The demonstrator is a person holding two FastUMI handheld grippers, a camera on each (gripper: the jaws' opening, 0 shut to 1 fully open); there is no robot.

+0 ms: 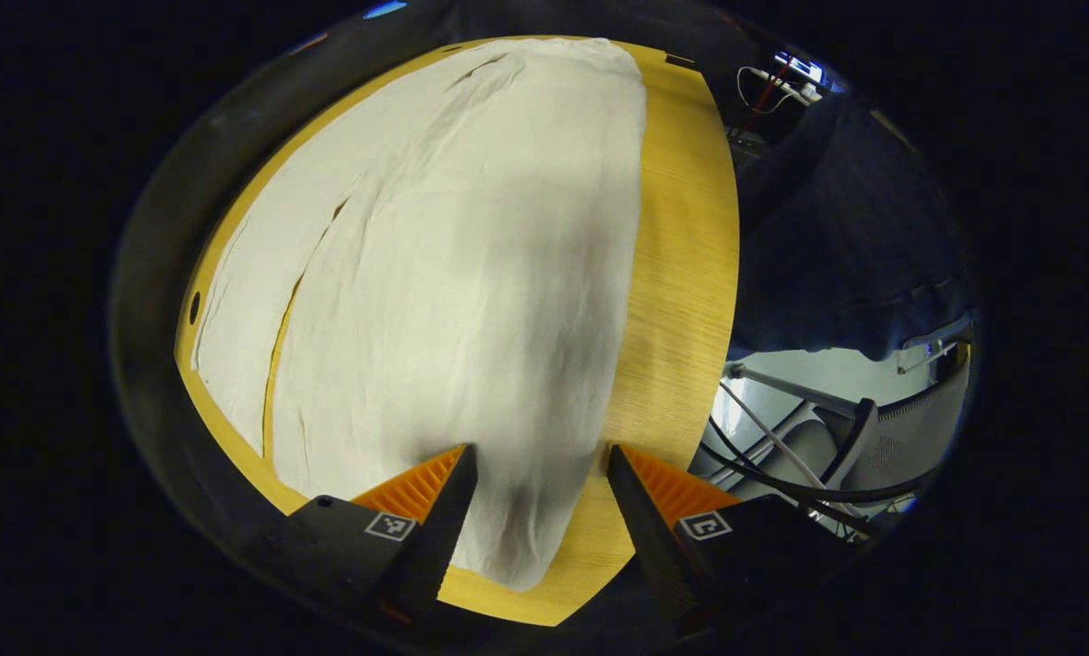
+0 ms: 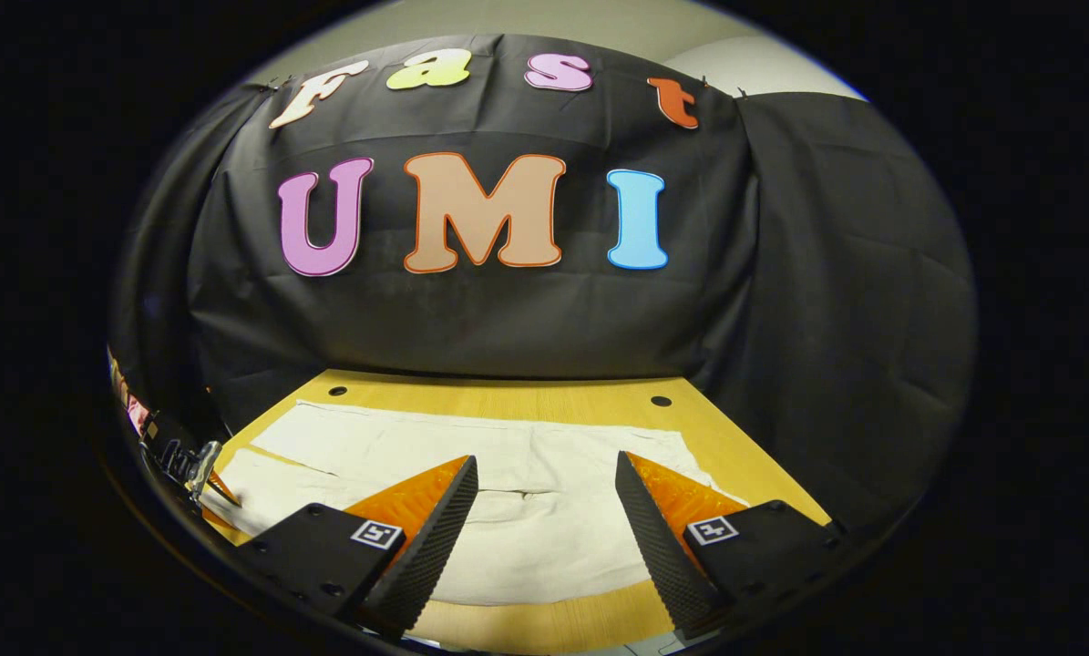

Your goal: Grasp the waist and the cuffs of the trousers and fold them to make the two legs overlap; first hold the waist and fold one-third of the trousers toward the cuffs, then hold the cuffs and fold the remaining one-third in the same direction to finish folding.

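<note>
The pale trousers (image 1: 435, 273) lie spread flat on the wooden bench (image 1: 681, 273), their two legs side by side with a narrow gap showing bench between them. In the left gripper view the left claw (image 1: 541, 460) hangs above the near end of the cloth, fingers apart and holding nothing. In the right gripper view the right claw (image 2: 546, 474) hovers over the trousers (image 2: 526, 519), fingers also spread wide, clear of the fabric. The bench (image 2: 508, 396) runs on to the booth's black wall.

Bright overhead light, soft central shadow on trousers (image 1: 435, 273), fisheye-warped edges
</note>
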